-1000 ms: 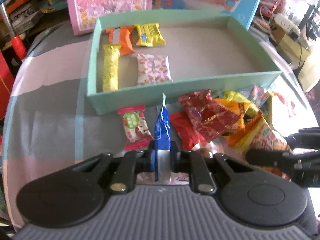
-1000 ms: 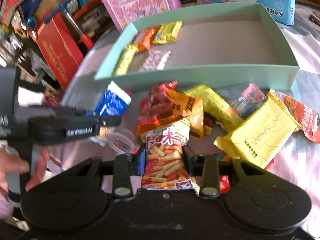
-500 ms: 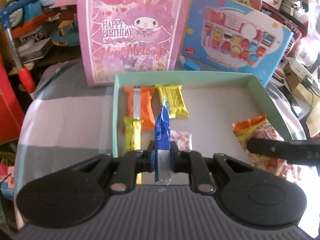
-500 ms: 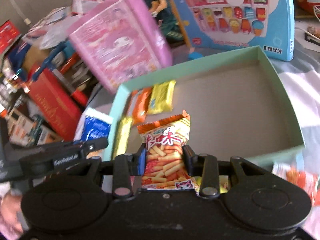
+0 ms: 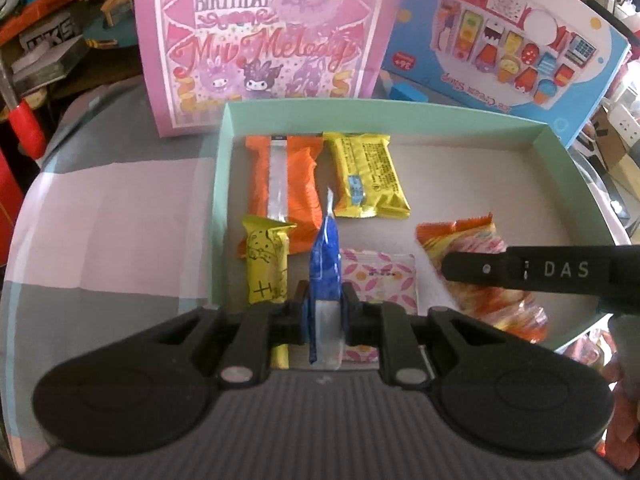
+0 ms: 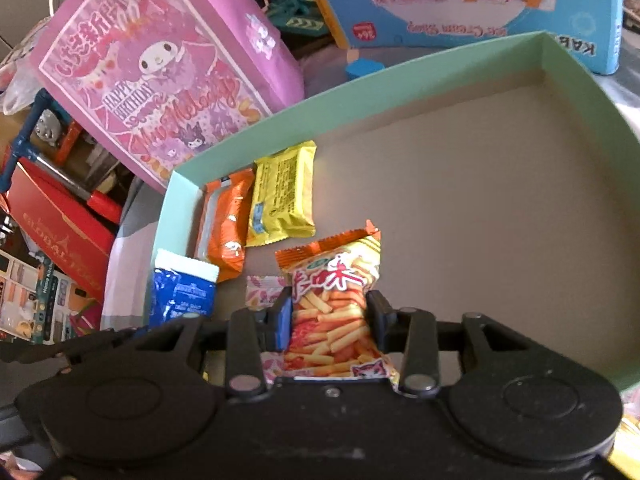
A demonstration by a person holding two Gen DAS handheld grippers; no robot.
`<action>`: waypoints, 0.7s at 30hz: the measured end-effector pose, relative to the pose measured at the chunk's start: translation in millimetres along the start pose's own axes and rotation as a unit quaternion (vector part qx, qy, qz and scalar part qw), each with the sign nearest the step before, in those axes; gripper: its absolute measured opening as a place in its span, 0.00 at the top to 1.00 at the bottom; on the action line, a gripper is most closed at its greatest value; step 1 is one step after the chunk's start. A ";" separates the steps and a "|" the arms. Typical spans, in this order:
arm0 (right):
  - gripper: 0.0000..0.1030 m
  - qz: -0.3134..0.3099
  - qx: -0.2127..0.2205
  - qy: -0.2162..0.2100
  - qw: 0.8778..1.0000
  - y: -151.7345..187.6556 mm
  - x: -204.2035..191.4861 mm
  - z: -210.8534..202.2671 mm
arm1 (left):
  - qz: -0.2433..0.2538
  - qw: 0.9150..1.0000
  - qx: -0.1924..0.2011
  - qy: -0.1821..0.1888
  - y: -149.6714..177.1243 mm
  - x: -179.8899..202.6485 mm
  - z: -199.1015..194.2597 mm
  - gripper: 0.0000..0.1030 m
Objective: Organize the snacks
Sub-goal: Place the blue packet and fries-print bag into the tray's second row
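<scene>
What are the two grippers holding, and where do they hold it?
Both are opening. The left gripper has the blue packet by its bottom end. The right gripper has the fries snack bag by its lower sides.

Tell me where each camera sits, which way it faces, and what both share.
Left wrist: on the left claw, looking down into the green box; its opening jaws flank the blue packet.
Right wrist: on the right claw, facing the same box; its opening jaws flank the fries bag.
Shared: box, orange bar, yellow packet, pink bag.
</scene>
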State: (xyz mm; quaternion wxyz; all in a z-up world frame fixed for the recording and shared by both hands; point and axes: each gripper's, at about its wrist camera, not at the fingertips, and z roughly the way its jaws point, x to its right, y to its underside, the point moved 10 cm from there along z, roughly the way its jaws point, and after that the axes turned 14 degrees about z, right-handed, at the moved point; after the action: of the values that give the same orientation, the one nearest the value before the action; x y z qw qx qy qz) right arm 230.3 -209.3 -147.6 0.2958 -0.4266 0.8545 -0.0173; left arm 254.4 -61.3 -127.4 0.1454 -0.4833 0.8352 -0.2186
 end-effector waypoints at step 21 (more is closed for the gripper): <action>0.00 -0.033 0.072 0.012 0.997 1.4 15.4 -91.3 | -0.007 0.999 0.042 -0.024 3.0 30.1 -65.2 0.00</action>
State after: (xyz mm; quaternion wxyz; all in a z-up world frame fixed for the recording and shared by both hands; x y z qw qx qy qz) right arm 174.7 -240.1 -80.3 0.3146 -0.4320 0.8401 -0.0932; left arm 207.9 -71.5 -73.6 0.1840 -0.4872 0.8182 -0.2433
